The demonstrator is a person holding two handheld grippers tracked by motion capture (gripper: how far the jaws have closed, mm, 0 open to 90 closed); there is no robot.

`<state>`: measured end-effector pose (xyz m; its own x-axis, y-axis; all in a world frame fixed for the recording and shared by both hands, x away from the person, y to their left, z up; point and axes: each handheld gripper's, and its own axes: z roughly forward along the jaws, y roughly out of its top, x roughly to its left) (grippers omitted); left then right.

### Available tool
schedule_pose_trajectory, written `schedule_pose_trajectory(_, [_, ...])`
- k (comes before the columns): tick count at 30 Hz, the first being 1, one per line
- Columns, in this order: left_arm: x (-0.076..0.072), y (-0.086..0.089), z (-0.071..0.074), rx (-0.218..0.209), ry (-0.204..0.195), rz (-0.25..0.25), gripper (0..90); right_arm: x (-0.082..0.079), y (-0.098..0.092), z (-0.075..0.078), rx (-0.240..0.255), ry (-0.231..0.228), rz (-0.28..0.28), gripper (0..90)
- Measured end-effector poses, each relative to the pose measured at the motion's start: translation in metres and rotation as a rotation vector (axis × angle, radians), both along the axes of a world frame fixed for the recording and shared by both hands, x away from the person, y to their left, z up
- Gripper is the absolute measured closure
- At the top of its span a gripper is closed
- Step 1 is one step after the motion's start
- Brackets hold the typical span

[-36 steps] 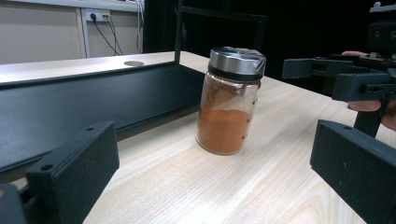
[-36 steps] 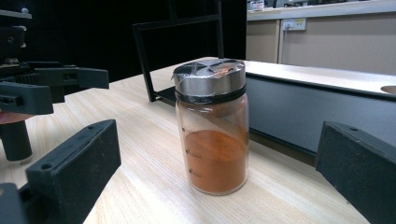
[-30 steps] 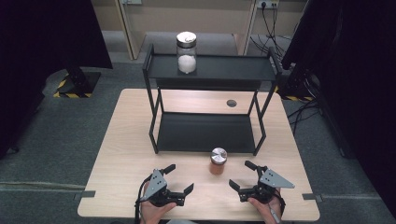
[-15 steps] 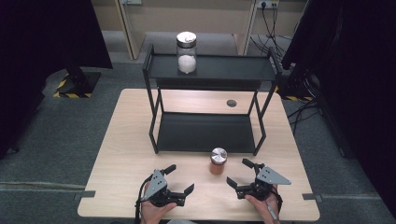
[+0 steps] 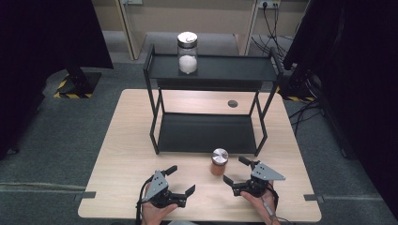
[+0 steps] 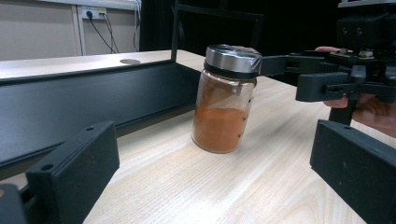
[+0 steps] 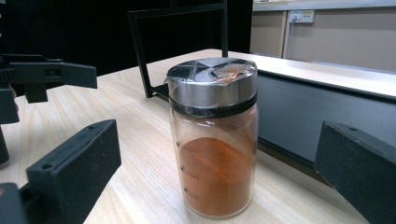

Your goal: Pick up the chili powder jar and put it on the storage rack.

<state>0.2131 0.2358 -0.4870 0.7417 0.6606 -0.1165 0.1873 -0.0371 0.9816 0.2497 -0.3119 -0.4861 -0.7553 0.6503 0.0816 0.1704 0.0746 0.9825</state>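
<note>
The spice jar (image 5: 219, 161) stands upright on the table (image 5: 122, 154), just beyond the right gripper (image 5: 240, 171) and centred ahead of its spread jaws, untouched; the left gripper (image 5: 181, 180), jaws also spread, holds nothing, jar farther ahead.

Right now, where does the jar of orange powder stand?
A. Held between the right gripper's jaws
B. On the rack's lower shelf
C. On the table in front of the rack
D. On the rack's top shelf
C: the jar stands on the table in front of the rack, and the right gripper beside it is open, apart from it.
</note>
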Motion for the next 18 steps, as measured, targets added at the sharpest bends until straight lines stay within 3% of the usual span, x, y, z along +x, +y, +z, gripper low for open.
schedule_pose_trajectory(18, [-0.001,0.0,0.0,-0.004,0.0,0.001,0.8,0.026,0.023,0.005,-0.03,0.017,0.023,3.0])
